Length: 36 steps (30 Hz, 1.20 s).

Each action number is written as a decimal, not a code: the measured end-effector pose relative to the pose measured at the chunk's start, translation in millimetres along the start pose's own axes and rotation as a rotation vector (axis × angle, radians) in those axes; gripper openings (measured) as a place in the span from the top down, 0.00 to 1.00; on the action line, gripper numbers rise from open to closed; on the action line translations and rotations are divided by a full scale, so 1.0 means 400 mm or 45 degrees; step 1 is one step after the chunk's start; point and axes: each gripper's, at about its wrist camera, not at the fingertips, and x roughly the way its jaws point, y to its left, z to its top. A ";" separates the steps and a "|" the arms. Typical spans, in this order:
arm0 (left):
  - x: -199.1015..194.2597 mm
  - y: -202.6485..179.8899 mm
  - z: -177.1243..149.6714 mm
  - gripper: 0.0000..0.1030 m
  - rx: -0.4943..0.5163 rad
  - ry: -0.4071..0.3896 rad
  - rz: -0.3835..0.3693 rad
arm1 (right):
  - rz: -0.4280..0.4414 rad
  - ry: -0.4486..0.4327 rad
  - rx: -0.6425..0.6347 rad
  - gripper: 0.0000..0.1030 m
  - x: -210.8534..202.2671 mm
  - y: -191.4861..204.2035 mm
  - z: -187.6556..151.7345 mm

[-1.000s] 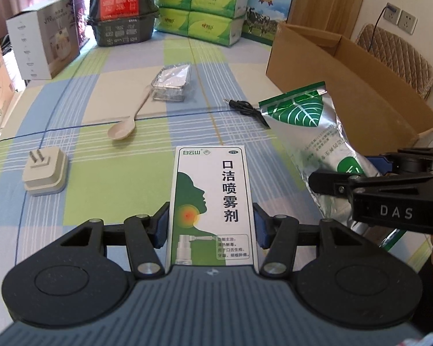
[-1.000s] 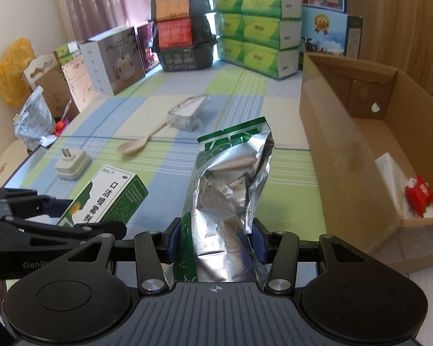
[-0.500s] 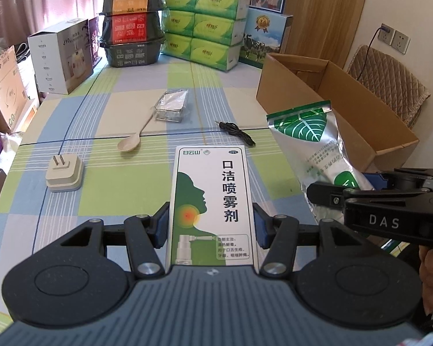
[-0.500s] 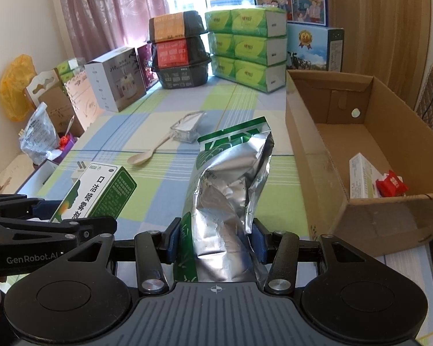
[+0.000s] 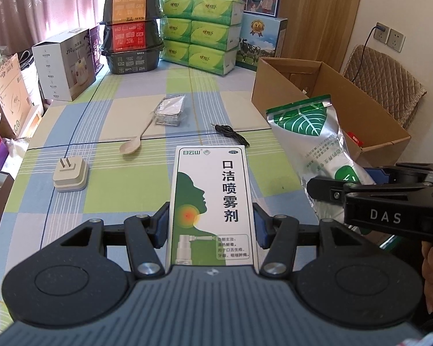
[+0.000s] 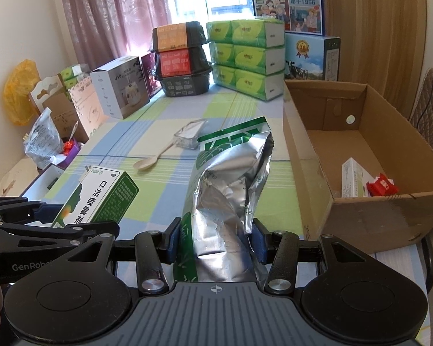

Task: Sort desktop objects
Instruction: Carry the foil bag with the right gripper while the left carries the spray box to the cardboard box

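Checked tablecloth (image 5: 135, 201), spray box (image 5: 212, 201) clamped in left gripper (image 5: 212, 227)

Open checked cloth fills the lower left of the left wrist view, broken only by the plug adapter (image 5: 70, 176), spoon (image 5: 135, 140), foil tray (image 5: 170, 109) and black cable (image 5: 230, 134) mid-frame, while stacked boxes (image 5: 132, 33) wall off the top and the cardboard box (image 5: 326, 98) blocks the right.
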 end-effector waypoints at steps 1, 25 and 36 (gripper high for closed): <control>-0.003 -0.002 0.000 0.51 0.001 -0.002 0.000 | -0.001 -0.002 0.000 0.55 -0.004 -0.001 -0.001; -0.013 -0.120 0.065 0.51 0.050 -0.046 -0.064 | -0.103 -0.108 0.030 0.55 -0.115 -0.130 0.049; 0.016 -0.237 0.110 0.51 0.097 -0.052 -0.136 | -0.181 -0.113 0.076 0.55 -0.161 -0.255 0.063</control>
